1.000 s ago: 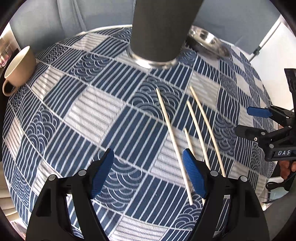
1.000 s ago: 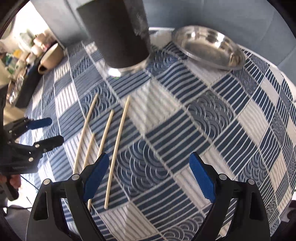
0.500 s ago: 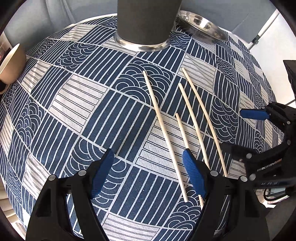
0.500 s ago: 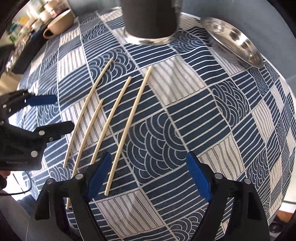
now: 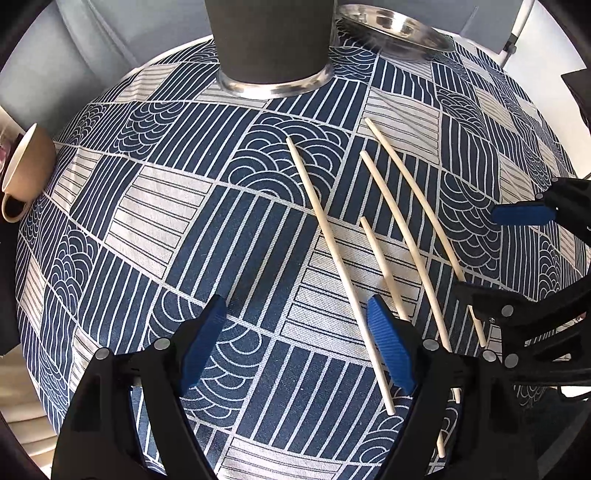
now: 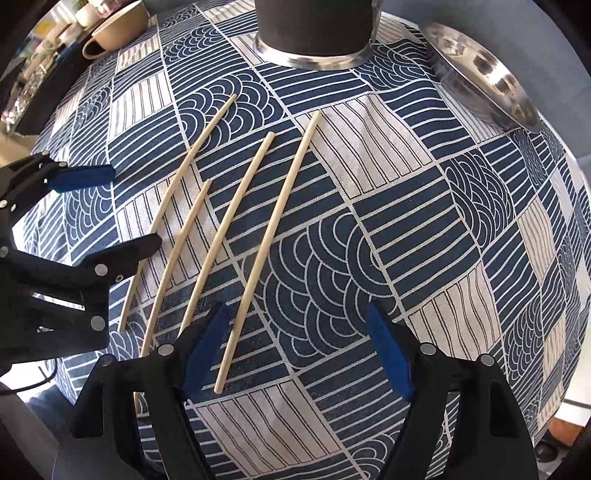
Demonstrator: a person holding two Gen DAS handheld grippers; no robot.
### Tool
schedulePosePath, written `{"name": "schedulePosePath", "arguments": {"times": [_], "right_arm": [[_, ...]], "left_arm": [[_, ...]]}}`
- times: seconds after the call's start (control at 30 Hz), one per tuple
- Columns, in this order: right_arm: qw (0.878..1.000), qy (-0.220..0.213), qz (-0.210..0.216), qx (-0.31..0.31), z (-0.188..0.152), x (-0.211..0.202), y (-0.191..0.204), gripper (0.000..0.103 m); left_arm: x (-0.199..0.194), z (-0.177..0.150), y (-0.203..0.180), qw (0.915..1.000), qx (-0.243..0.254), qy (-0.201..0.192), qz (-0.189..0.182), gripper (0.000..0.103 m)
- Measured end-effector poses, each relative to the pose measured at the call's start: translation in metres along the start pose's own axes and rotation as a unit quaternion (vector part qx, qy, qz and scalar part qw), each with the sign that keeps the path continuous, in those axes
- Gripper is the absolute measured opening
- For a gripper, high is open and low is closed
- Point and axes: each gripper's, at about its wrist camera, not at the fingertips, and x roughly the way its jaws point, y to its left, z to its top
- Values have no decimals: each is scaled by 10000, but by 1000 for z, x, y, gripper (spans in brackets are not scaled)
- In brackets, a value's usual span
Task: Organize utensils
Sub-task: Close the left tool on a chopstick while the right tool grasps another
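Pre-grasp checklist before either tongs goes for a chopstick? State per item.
1. Four chopsticks lie flat and separate on the cloth: ok.
2. Left tongs open, nothing held: ok.
3. Right tongs empty; jaws have just been closing, rightmost chopstick between them, untouched: ok.
4. Left tongs straddle a chopstick: not ok, the nearest passes beside the right pad.
5. Dark holder upright: ok.
6. Holder's mouth free: cannot tell, out of frame.

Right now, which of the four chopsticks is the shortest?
The second chopstick from the left in the right wrist view: its far tip stops well short of the others.
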Motion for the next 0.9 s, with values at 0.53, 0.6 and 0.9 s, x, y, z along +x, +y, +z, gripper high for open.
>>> {"name": "schedulePosePath", "arguments": {"times": [0.53, 0.6, 0.9], "right_arm": [[9968, 471, 12, -640, 4, -2, -6, 22], [9956, 590, 43, -725, 5, -1, -4, 14], [9957, 680, 629, 101, -1, 3, -49, 4]], "left_arm": [[-14, -22, 44, 9990, -294, 276, -174, 18], [-15, -26, 55, 9981, -434, 334, -288, 6], [-22, -48, 80, 9909, -887, 655, -773, 5]]}}
